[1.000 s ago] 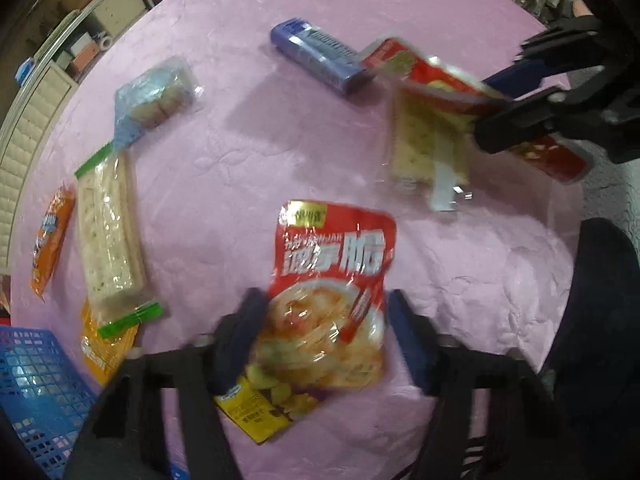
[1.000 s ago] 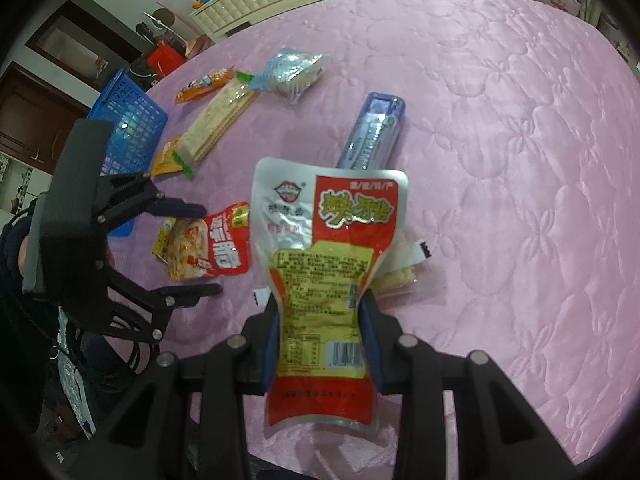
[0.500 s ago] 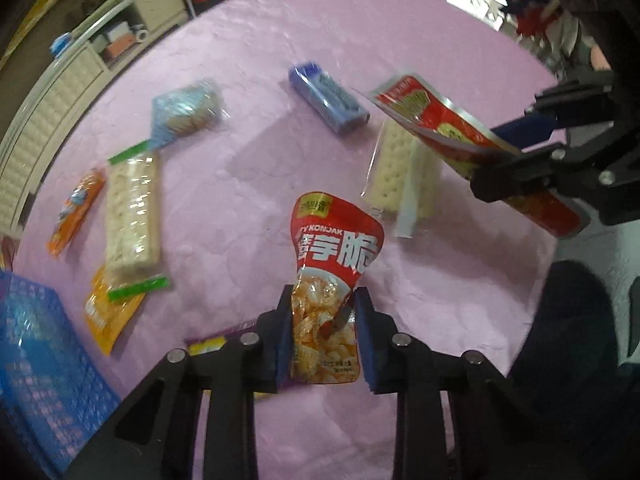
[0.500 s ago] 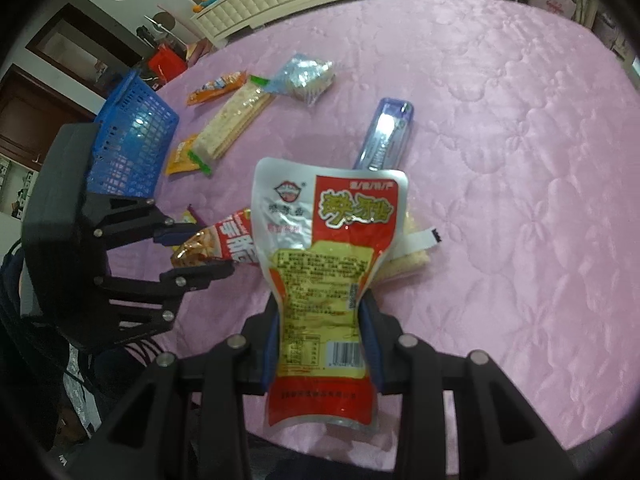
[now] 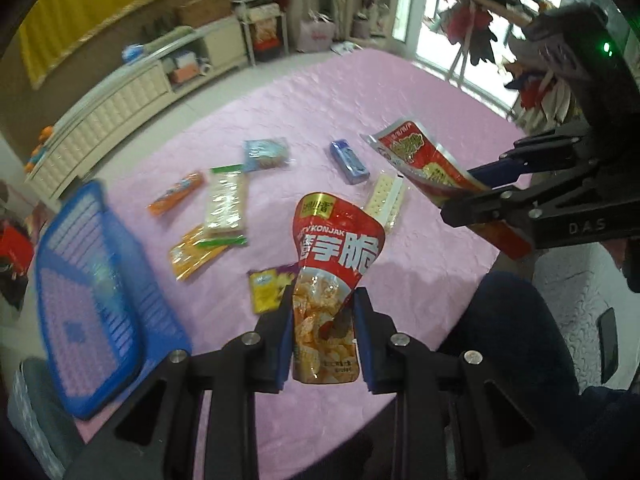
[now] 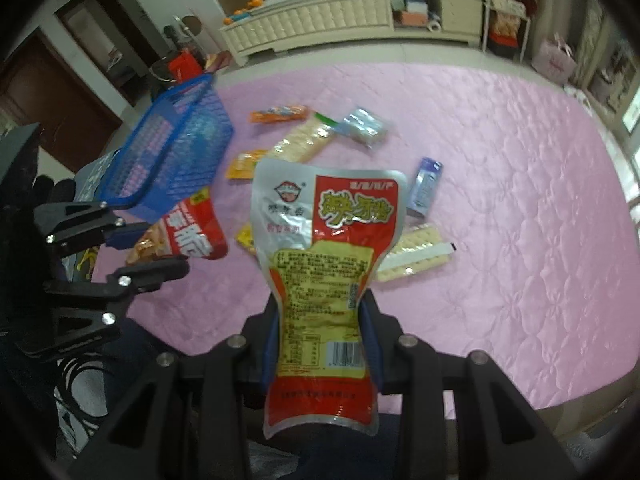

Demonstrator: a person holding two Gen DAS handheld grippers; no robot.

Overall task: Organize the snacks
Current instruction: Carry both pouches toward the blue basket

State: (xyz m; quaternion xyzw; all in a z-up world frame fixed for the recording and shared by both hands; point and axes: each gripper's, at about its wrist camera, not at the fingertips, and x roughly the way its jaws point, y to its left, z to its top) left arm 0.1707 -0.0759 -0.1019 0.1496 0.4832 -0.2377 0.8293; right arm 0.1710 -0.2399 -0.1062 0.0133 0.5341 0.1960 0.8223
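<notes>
My left gripper (image 5: 322,312) is shut on a red konjac snack pouch (image 5: 336,248) and holds it above the pink table (image 5: 328,104); the pouch also shows in the right wrist view (image 6: 188,232). My right gripper (image 6: 322,320) is shut on a red and silver snack pouch (image 6: 324,248), held up over the table's near edge; it also shows in the left wrist view (image 5: 424,164). A blue basket (image 5: 88,300) stands at the table's left side, also seen in the right wrist view (image 6: 176,152).
Loose snacks lie on the table: a cracker pack (image 5: 226,206), an orange packet (image 5: 176,194), a clear blue bag (image 5: 266,154), a blue box (image 5: 350,162), another cracker pack (image 5: 386,198), a yellow packet (image 5: 266,290) and an orange-yellow packet (image 5: 192,256). A cream cabinet (image 6: 320,16) stands behind.
My left gripper closed on the konjac pouch and lifted it off the table, tilting upward. My right gripper kept its pouch and also rose and tilted up.
</notes>
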